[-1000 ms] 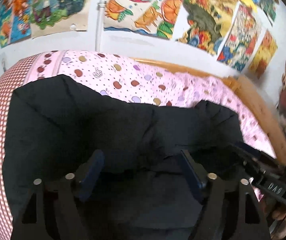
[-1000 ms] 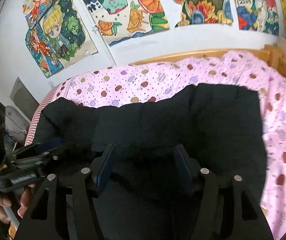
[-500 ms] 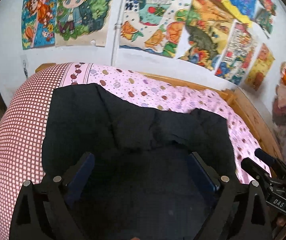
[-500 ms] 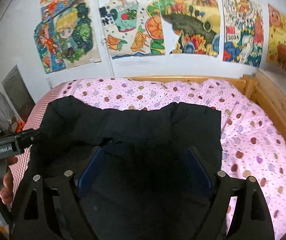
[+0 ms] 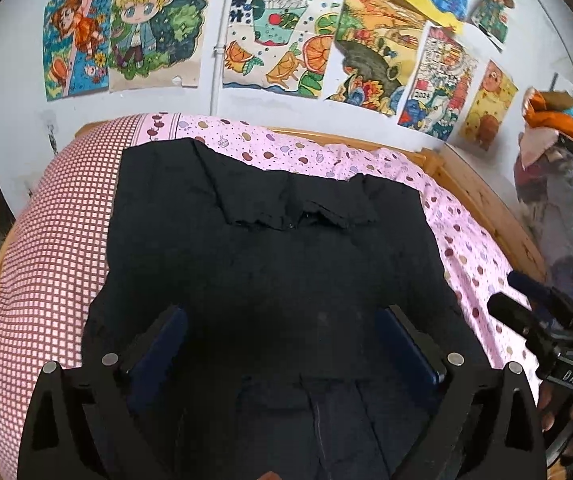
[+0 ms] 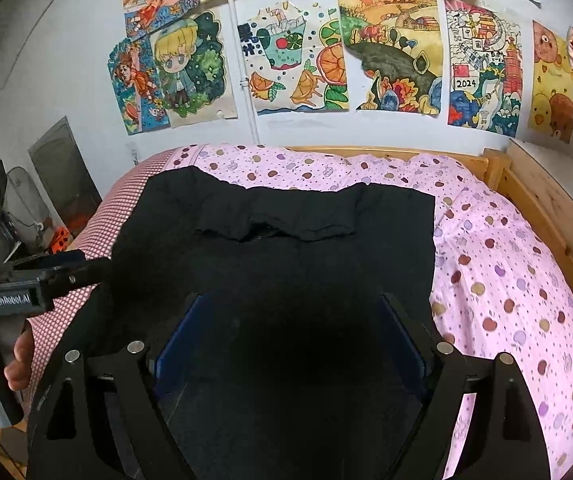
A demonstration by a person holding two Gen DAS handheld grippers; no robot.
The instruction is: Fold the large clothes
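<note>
Both hand-held grippers (image 5: 282,344) (image 6: 290,340) gape wide, side by side.

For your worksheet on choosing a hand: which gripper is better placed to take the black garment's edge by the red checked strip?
Left. The left gripper hangs open over the black garment beside the checked strip; the right gripper, also open, sits toward the dotted side.

Garment (image 5: 270,264) lies on the bed (image 5: 470,248), posters (image 6: 298,68) on the wall behind, both tongs over its near edge.
</note>
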